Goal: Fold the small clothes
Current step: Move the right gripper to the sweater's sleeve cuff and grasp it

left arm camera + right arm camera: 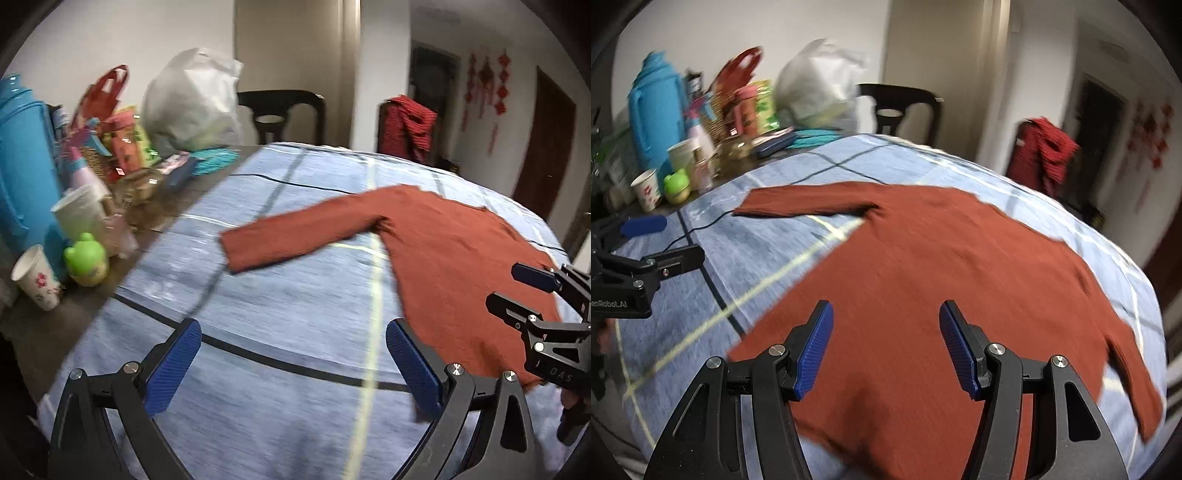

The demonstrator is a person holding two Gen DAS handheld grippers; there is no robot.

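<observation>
Both claws, left claw (293, 363) and right claw (886, 347), are hovering wide open, empty; grabbing the sweater (923, 277) below (single layer) risks snagging the blanket (683, 314).

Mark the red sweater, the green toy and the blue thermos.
red sweater (942, 266), right wrist view, middle of the body panel.
green toy (86, 258), left wrist view, its rounded front.
blue thermos (655, 110), right wrist view, its upper body beside the handle.

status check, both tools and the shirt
Left tool open, over bare cloth. Right tool open, above shirt. Shirt flat, unfolded, sleeves out. Nothing on it.
</observation>
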